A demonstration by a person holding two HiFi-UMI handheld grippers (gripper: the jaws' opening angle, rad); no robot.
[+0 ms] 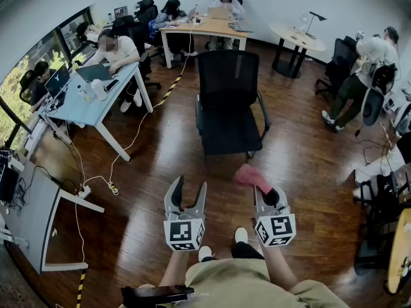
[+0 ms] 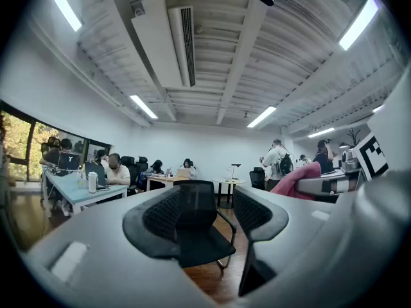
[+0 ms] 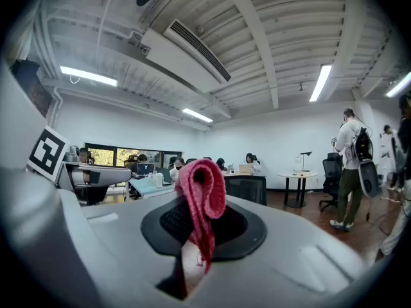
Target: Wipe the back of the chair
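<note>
A black office chair (image 1: 227, 101) stands on the wood floor ahead of me, its mesh back (image 1: 227, 79) on the far side and its seat toward me. Between the spread jaws of the left gripper view I see the same chair (image 2: 196, 226). My left gripper (image 1: 187, 196) is open and empty, well short of the chair. My right gripper (image 1: 265, 194) is shut on a pink cloth (image 1: 251, 176), which sticks up folded between the jaws as the cloth (image 3: 201, 201) in the right gripper view. Both grippers hover near my legs, apart from the chair.
A light blue desk (image 1: 96, 101) with laptops and seated people stands at left, a wooden desk (image 1: 204, 29) behind the chair, a round table (image 1: 295, 40) at back right. A person (image 1: 359, 76) bends at far right. Cables (image 1: 122, 153) and a power strip (image 1: 84, 190) lie on the floor at left.
</note>
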